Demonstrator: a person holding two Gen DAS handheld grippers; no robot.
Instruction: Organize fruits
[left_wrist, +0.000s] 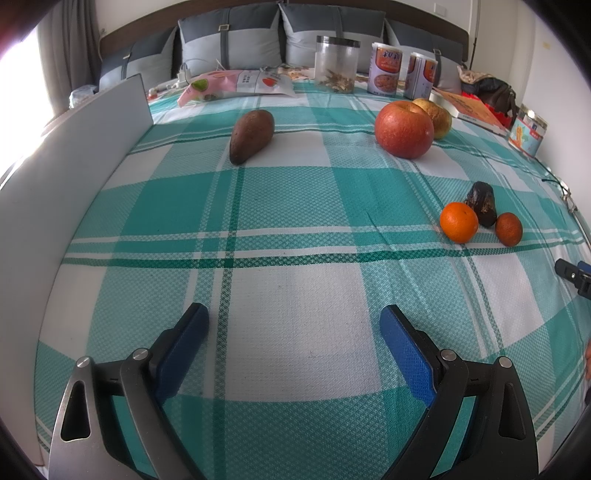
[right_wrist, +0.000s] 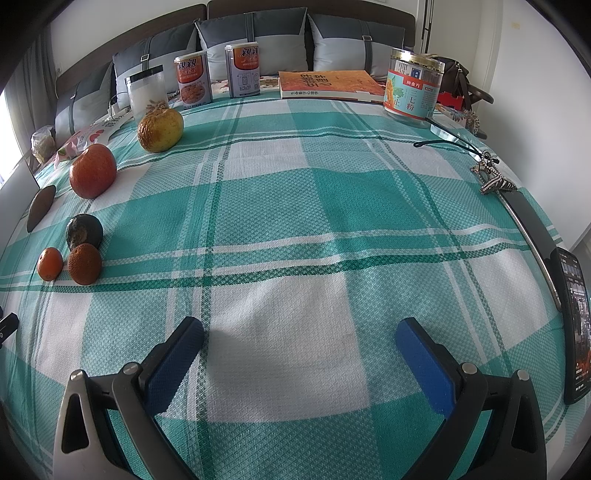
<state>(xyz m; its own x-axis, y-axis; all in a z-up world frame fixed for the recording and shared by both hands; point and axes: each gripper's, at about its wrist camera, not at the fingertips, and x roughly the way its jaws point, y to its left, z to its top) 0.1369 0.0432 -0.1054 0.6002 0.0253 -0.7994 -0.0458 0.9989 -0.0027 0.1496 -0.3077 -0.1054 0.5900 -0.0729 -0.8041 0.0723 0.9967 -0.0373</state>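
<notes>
Both sets of fingers, left gripper (left_wrist: 293, 325) and right gripper (right_wrist: 299, 338), gape wide and empty over the plaid bedspread (left_wrist: 295, 258); the fruit lies ahead: a brown avocado (left_wrist: 251, 136), long axis pointing away, beyond the left fingers; red apple (left_wrist: 403, 129) and oranges (left_wrist: 458, 222) between both, nothing obstructing.

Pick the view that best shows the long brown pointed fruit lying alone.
Left wrist: the long brown pointed fruit lies whole and unobstructed on the green-and-white checked cloth. The right wrist view catches it only as a dark sliver at the far left edge, badly distorted.
</notes>
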